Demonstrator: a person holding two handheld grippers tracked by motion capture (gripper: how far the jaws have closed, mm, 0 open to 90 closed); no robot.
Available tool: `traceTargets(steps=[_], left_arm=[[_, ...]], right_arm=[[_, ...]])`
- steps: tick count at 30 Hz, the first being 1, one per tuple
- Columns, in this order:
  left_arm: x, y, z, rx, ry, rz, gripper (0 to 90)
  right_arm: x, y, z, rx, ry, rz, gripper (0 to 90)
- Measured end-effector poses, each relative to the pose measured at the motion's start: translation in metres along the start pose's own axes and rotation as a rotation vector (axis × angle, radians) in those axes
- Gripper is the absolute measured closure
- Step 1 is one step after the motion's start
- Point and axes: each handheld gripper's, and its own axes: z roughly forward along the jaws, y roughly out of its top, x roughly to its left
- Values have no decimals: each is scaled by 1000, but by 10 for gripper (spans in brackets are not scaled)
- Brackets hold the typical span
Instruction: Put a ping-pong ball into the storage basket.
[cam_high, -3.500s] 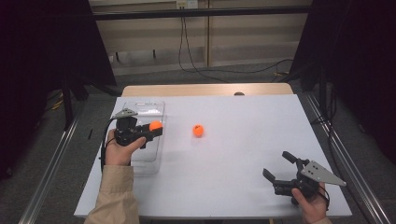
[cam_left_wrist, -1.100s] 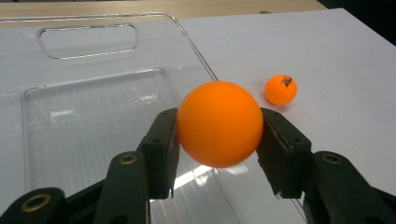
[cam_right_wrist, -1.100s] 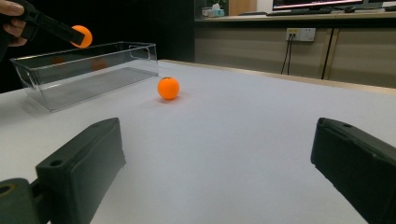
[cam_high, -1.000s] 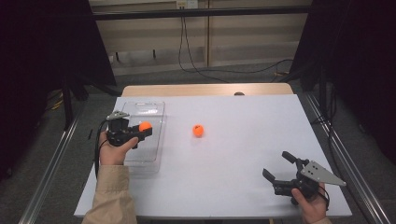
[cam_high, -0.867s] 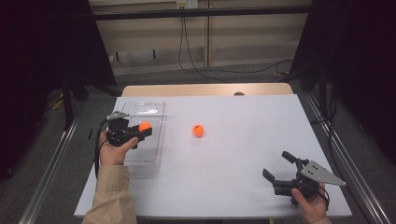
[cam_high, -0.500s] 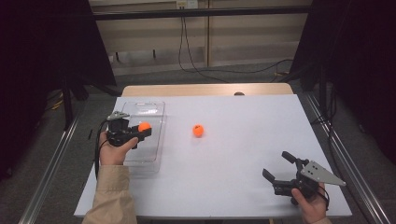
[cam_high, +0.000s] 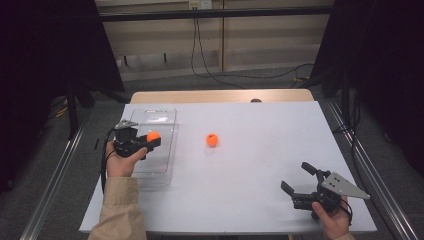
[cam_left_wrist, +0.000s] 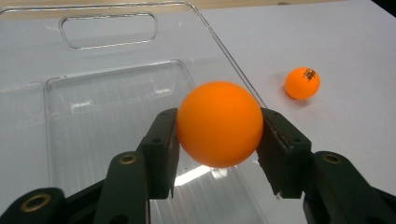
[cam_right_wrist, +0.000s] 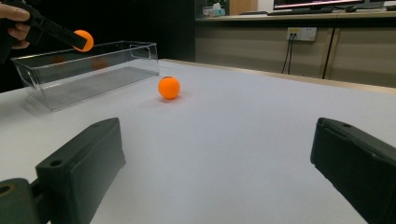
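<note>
Holding orange ball (cam_left_wrist: 219, 123) in left gripper (cam_high: 146, 140), moved over clear tray (cam_high: 167, 165) now; drop next imo. Right gripper (cam_high: 300, 181) wide open, empty.

Seen along the right gripper (cam_right_wrist: 219, 172), its two black jaws stand wide apart, one rising at 7 o'clock and the other at 4 o'clock, with bare white tabletop (cam_right_wrist: 243, 140) between them. At about 11 o'clock an orange ball (cam_right_wrist: 168, 87) rests on the tabletop. Farther toward 10 o'clock stands a clear plastic bin (cam_right_wrist: 88, 67), apart from that ball. Above its near wall, the left gripper (cam_right_wrist: 83, 40) clamps a second orange ball (cam_right_wrist: 85, 39), with a hand (cam_right_wrist: 16, 23) at the top corner. Wooden cabinets (cam_right_wrist: 261, 44) with a wall socket (cam_right_wrist: 301, 33) fill the 12 to 2 o'clock background.
</note>
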Motion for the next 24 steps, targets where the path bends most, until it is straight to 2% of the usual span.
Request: traceTargets(steps=[24], left_arm=[[3,-2,0,0,35,-2,509]], right_arm=[[0,0,0,-3,-1,8,21]])
